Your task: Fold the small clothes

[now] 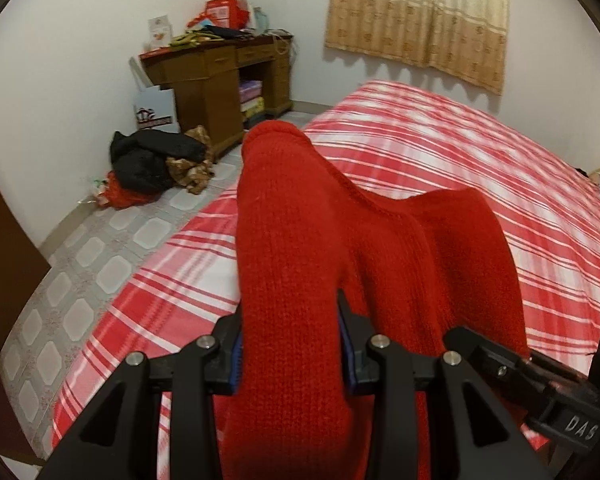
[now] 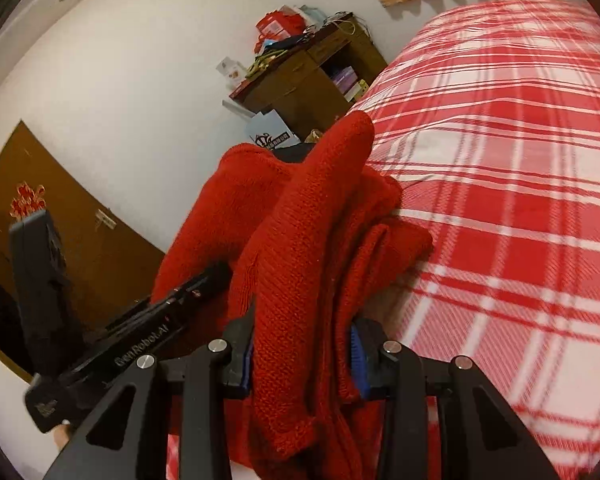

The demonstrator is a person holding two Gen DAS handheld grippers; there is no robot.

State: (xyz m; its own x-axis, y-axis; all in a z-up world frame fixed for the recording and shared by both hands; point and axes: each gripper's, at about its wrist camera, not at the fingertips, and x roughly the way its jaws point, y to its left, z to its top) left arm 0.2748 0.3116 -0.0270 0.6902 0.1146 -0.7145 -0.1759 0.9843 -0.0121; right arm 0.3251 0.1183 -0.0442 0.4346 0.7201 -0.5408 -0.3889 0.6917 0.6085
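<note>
A red knitted garment (image 1: 300, 248) is held up over the red and white checked bed (image 1: 440, 152). My left gripper (image 1: 292, 344) is shut on a thick fold of it, and the knit drapes over and past the jaws. My right gripper (image 2: 304, 356) is shut on another bunched part of the same red garment (image 2: 308, 232), which hangs down between its jaws. The left gripper's body (image 2: 140, 344) shows at the left of the right wrist view, close beside the right one. Both sets of fingertips are hidden by the cloth.
A wooden desk (image 1: 216, 76) piled with boxes stands in the far corner. A heap of dark clothes (image 1: 156, 164) lies on the tiled floor (image 1: 80, 256) beside it. A beige curtain (image 1: 420, 16) hangs behind the bed. A brown door (image 2: 60, 240) is at the left.
</note>
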